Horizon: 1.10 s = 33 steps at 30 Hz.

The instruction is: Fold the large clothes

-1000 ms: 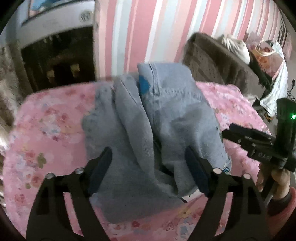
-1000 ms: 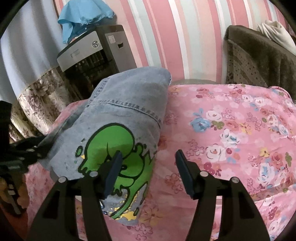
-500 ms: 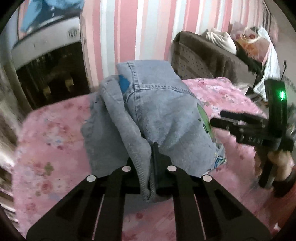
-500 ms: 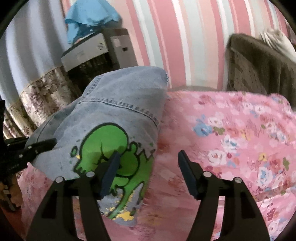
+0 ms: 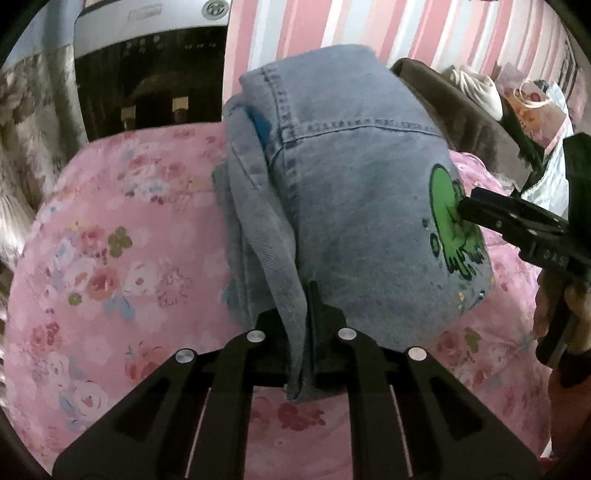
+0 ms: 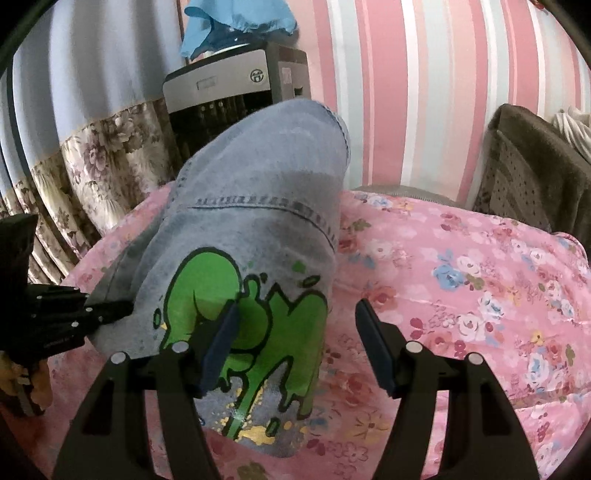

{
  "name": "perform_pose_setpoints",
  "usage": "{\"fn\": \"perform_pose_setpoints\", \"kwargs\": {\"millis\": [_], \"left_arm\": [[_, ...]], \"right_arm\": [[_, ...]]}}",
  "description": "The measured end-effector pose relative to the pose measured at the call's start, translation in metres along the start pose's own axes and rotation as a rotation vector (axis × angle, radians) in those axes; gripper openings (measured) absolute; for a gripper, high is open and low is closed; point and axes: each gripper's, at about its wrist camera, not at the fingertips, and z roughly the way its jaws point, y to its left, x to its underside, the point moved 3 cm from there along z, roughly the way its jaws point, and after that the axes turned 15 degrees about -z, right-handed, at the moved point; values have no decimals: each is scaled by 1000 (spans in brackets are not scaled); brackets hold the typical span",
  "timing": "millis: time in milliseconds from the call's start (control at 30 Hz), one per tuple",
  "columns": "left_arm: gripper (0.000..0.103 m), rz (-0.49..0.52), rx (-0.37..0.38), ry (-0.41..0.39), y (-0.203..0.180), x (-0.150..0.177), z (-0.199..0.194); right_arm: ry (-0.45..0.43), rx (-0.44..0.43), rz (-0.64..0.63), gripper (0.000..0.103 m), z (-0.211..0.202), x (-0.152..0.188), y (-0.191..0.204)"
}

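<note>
A light blue denim garment (image 5: 351,206) with a green cartoon print (image 6: 221,295) lies bunched on the pink floral bedspread (image 5: 110,258). My left gripper (image 5: 299,306) pinches a raised fold at the garment's near edge; its jaws are opening a little, with the denim still pressed between the pads. My right gripper (image 6: 297,314) stands open over the garment's (image 6: 258,221) right edge. One of its fingers (image 6: 225,332) lies over the green print, the other over the bedspread (image 6: 480,295). In the left wrist view the right gripper's (image 5: 480,206) tip touches the print (image 5: 443,206).
A grey appliance (image 6: 236,88) with a blue cloth (image 6: 236,18) on top stands behind the bed by a floral curtain (image 6: 92,147). A brown padded seat (image 6: 535,173) with piled items is at the far right. A hand (image 5: 554,302) grips the right tool.
My left gripper went from wide open to shut on the denim fold and moved in closer. My right gripper slid left, onto the green print.
</note>
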Motion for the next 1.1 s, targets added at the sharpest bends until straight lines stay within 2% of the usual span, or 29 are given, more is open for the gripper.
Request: {"fn": "perform_pose_setpoints", "kwargs": {"millis": [133, 200, 300, 433, 500, 600, 767, 867, 1100], "left_arm": [[10, 8, -16, 2, 2, 1, 13], [11, 11, -21, 4, 2, -1, 16], [15, 21, -34, -3, 1, -4, 21], [16, 14, -47, -13, -2, -5, 22], [20, 5, -57, -25, -2, -5, 19], [34, -22, -72, -51, -3, -5, 10], [65, -51, -91, -92, -5, -8, -4], [77, -67, -88, -103, -7, -11, -8], [93, -101, -64, -120, -9, -19, -19]], "right_arm": [[16, 10, -14, 66, 14, 5, -1], [22, 20, -17, 74, 19, 5, -3], [20, 18, -2, 78, 26, 8, -8], [11, 24, -5, 78, 26, 9, -8], [1, 23, -10, 78, 22, 9, -7], [-7, 6, -24, 78, 15, 10, -3], [-43, 35, -11, 80, -1, 13, -9], [-40, 33, 34, 80, -5, 18, -22], [-35, 44, 80, 80, -12, 26, -40]]}}
